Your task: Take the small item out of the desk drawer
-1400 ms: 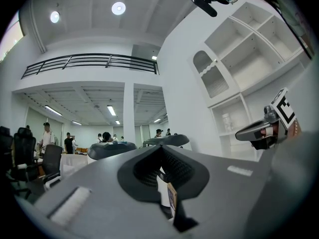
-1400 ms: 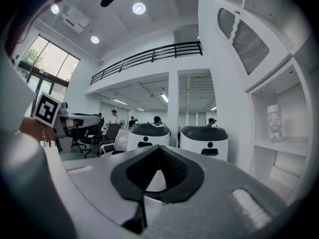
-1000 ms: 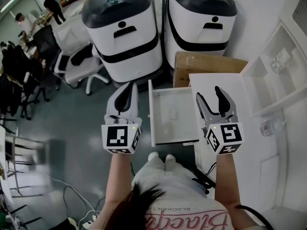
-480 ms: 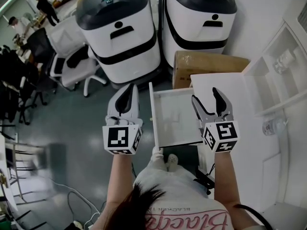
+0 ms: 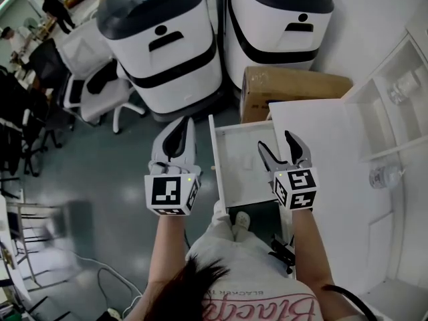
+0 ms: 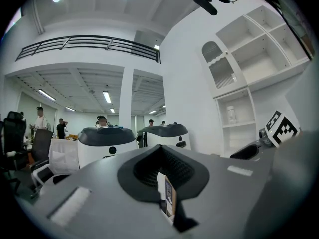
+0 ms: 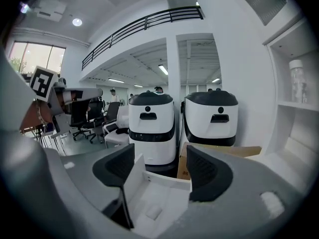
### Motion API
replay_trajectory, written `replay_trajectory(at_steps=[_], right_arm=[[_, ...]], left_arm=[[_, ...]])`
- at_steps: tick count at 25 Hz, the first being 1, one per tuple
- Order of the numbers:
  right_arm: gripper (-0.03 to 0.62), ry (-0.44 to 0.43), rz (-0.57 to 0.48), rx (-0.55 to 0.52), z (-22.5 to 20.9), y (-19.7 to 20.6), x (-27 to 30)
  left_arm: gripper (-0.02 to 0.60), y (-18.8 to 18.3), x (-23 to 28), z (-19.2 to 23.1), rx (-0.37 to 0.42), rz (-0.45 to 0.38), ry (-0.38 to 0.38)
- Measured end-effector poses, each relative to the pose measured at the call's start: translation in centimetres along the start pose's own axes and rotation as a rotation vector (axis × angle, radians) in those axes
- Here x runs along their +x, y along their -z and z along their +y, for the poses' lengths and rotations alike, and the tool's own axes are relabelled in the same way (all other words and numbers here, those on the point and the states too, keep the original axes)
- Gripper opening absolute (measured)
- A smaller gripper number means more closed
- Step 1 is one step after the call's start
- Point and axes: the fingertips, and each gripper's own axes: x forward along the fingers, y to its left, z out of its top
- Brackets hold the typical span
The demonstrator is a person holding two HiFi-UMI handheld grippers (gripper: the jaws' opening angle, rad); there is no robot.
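Desk: we record a white flat-topped desk (image 5: 334,159) at the right of the head view, below a white shelf unit (image 5: 391,112).
Drawer: a white open drawer (image 5: 231,179) stands pulled out from the desk's left edge. Its tall front panel faces the left gripper.
Task item: a small white block (image 7: 153,212) lies flat on the drawer floor, inside the drawer. In the right gripper view it sits below the gap between the jaws, apart from both.
Right gripper: we find the right gripper (image 5: 274,140) over the drawer's right half, beside the desk edge and tipped downward. Its jaws have just been opening and stand wide apart. Nothing is gripped between them; only the drawer's inside shows there.
Left gripper: the left gripper (image 5: 182,129) hangs level over the floor, just left of the drawer front. Its jaws are closed together, and we make out nothing held.
Beyond the drawer: a brown cardboard box (image 5: 294,89) rests against the desk's far edge. Two rounded white-and-black machines (image 5: 160,45) stand behind it.
Shelf contents: a clear plastic bottle (image 5: 404,85).
Background: a white office chair (image 5: 100,92) and people at the far left.
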Motion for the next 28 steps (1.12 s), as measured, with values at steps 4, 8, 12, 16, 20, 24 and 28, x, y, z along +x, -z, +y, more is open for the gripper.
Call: replay_trajectory(at_steps=[4, 8, 12, 16, 20, 24, 28], right_arm=[[0.322, -0.006, 0.065, 0.023, 0.4, 2.2, 1.4], [0.322, -0.015, 0.122, 0.043, 0.8, 3.9, 2.7], [0.322, -0.033, 0.191, 0.084, 1.2, 6.0, 3.8], [0.322, -0.048, 0.261, 0.115, 1.8, 8.3, 5.0], [0.321, -0.055, 0.328, 0.154, 2.2, 11.0, 6.0], [0.321, -0.061, 0.384, 0.185, 2.3, 13.4, 6.8], [0.321, -0.06, 0.438, 0.211, 2.5, 15.5, 7.6]], left_arm=[[0.011, 0.6, 0.4, 0.3, -0.008, 0.007, 0.007], [0.011, 1.1, 0.7, 0.7, -0.011, 0.018, 0.011], [0.011, 1.7, 1.0, 1.2, -0.013, 0.032, 0.011], [0.011, 2.3, 1.3, 1.7, -0.016, 0.046, 0.01], [0.011, 3.1, 1.5, 1.9, -0.019, 0.063, 0.014], [0.011, 3.5, 1.8, 1.9, -0.018, 0.073, 0.017], [0.011, 4.0, 2.0, 2.1, -0.025, 0.084, 0.02]])
